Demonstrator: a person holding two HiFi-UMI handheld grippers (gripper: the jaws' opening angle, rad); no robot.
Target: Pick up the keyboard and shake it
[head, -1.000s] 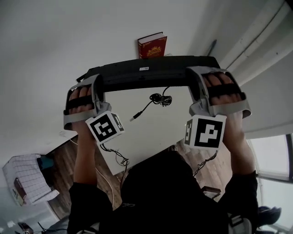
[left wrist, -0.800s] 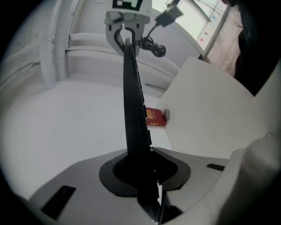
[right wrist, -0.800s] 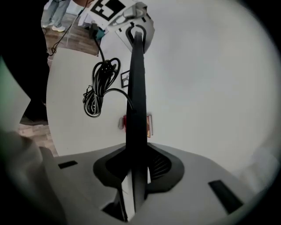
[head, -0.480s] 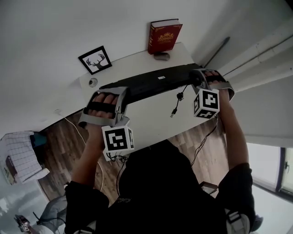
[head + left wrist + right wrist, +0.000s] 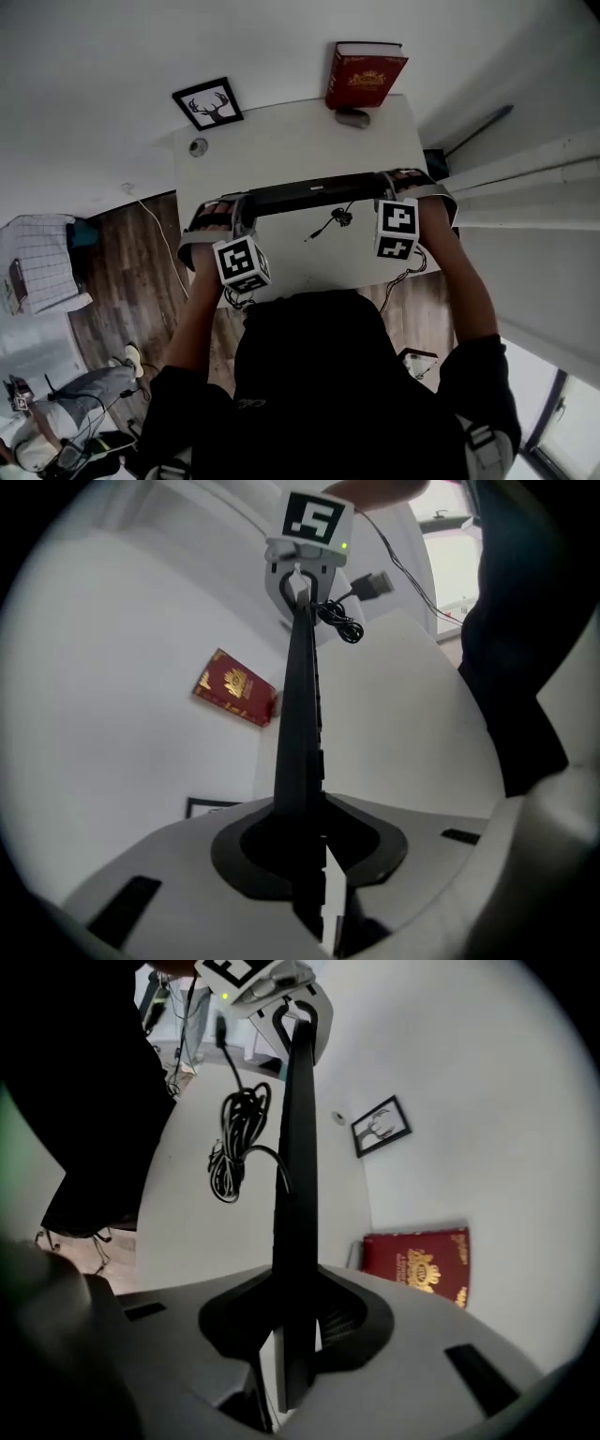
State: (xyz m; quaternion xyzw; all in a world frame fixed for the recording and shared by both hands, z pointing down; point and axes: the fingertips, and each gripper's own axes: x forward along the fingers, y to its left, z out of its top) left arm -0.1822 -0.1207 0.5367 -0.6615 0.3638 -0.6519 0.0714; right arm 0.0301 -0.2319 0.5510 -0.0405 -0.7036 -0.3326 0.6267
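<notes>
A slim black keyboard (image 5: 314, 192) hangs level over a white rectangular desk (image 5: 281, 150), with its coiled black cable (image 5: 335, 218) dangling beneath. The left gripper (image 5: 244, 203) pinches the keyboard's left end. The right gripper (image 5: 386, 182) pinches its right end.

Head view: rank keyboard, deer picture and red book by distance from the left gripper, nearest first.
1. The keyboard: its left end is clamped in the left gripper.
2. The deer picture: at the back left.
3. The red book: at the back right.
</notes>
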